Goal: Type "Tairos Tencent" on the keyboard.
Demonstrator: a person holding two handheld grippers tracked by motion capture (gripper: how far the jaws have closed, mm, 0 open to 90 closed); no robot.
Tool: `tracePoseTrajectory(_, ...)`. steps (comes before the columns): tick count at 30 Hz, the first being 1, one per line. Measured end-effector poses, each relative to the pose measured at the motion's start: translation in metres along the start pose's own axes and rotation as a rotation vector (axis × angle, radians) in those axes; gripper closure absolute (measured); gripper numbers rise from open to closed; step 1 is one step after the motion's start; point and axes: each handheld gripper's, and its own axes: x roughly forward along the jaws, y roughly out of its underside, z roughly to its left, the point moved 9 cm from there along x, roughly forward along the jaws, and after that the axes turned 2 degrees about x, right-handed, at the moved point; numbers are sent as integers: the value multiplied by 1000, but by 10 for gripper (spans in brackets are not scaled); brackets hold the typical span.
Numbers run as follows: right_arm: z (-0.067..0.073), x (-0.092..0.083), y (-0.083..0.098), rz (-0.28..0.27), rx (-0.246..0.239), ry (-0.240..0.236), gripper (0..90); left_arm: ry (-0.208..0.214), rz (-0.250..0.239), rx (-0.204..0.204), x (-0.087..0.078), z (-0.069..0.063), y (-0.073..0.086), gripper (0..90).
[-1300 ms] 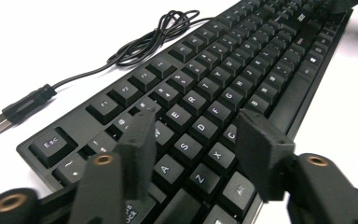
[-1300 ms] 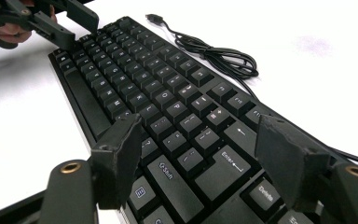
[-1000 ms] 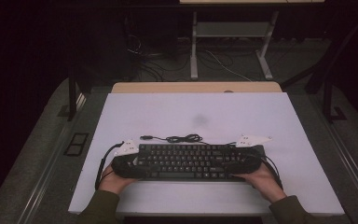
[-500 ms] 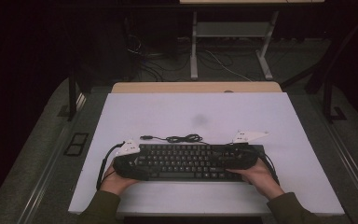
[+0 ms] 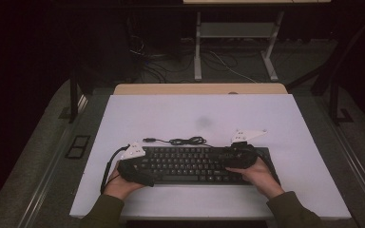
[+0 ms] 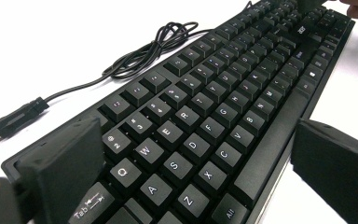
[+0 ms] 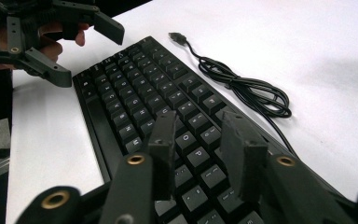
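White table (image 5: 138,118) holds the black keyboard (image 5: 190,164) near its front edge. Left hand-held gripper (image 6: 200,154) has just spread wide across the keyboard's end. Right hand-held gripper (image 7: 200,140) has been closing above the keys, gripping nothing; move gently, keep it level.

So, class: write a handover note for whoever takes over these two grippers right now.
Left gripper: jaws just opened wide, straddling the keyboard at its left end, not pressing.
Right gripper: jaws have just been closing, above the keys near the right end, gripping nothing.
Keyboard lies flat on the white table; its cable is coiled behind it, unplugged.
Done: keyboard set down. Left: unclear, perhaps pressing keys.
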Motion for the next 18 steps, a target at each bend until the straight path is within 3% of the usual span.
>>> tracePoseTrajectory(9,2,9,-7,7,-8,-28,883,3,6,3,1,-2,0,0)
tracePoseTrajectory(18,4,22,-12,25,-24,-31,891,10,9,12,2,-3,1,9)
